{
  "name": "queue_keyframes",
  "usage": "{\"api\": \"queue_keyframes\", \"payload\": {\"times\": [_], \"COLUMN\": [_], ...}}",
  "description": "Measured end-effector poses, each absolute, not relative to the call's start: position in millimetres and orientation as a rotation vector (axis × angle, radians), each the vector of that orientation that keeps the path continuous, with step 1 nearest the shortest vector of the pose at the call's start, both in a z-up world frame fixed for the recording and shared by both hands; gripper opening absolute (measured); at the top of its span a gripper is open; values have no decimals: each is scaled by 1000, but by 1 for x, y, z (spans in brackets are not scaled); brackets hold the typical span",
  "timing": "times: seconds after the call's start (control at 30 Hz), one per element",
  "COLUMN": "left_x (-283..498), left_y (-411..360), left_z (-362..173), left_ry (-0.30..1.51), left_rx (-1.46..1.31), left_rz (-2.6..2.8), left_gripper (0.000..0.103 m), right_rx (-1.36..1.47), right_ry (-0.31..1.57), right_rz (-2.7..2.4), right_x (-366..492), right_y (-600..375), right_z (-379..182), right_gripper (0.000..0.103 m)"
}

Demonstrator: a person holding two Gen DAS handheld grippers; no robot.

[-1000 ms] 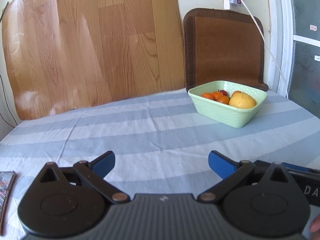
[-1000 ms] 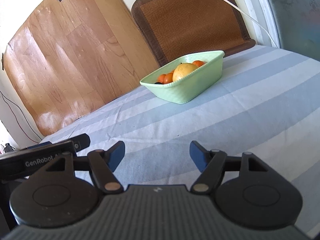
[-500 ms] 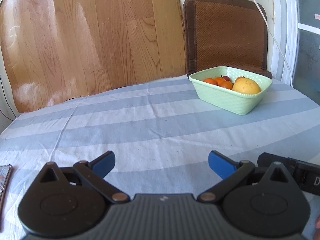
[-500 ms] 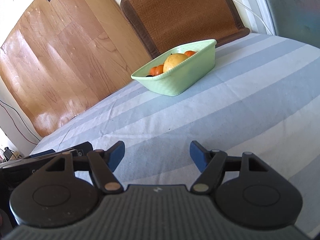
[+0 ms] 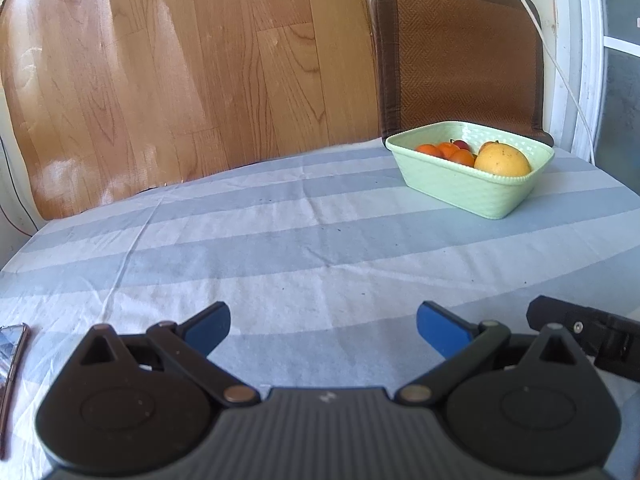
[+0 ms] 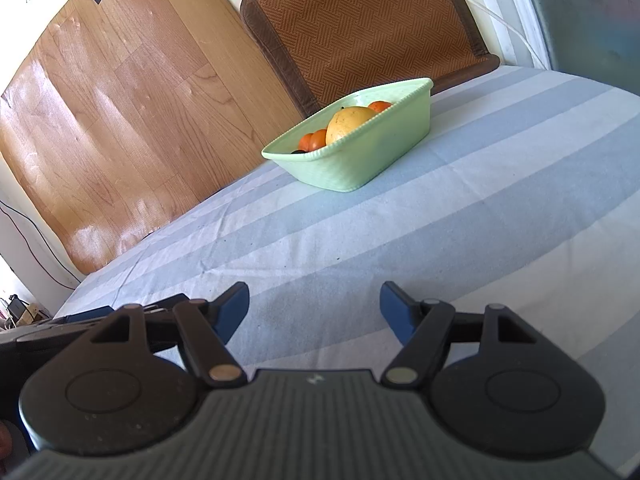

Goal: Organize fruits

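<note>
A pale green basket point(image 5: 472, 188) stands at the far right of the striped table; it also shows in the right wrist view point(image 6: 360, 152). In it lie a large yellow-orange fruit point(image 5: 502, 160), several small oranges point(image 5: 448, 152) and a small red fruit point(image 5: 461, 144). My left gripper point(image 5: 322, 328) is open and empty, low over the near part of the table, well short of the basket. My right gripper point(image 6: 314, 306) is open and empty, also near the table's front.
A blue and white striped cloth point(image 5: 280, 240) covers the table. A wooden board point(image 5: 180, 72) and a brown woven mat point(image 5: 460, 60) lean on the wall behind. A white cable point(image 5: 560, 72) hangs at the right. A flat object point(image 5: 12, 352) lies at the left edge.
Both grippers have tilted and shifted a little, so the basket sits lower in the left view and further left in the right view. Both jaws stay open.
</note>
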State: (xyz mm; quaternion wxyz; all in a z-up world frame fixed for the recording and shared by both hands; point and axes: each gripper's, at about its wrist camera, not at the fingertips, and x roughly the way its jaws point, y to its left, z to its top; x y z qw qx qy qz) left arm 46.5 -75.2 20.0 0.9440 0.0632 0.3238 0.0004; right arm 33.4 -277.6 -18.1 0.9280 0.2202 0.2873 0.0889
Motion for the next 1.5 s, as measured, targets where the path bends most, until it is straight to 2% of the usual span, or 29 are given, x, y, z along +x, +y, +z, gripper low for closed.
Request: {"api": "queue_keyframes", "payload": {"times": [1.5], "left_x": [39], "left_y": [-75], "left_z": [22], "left_ry": [623], "left_rx": [164], "left_rz": [12], "left_gripper": [103], "right_rx": [454], "right_ry": [586], "right_rz": [182], "right_x": [33], "right_y": [-279], "right_z": [-19], "right_gripper": [75]}}
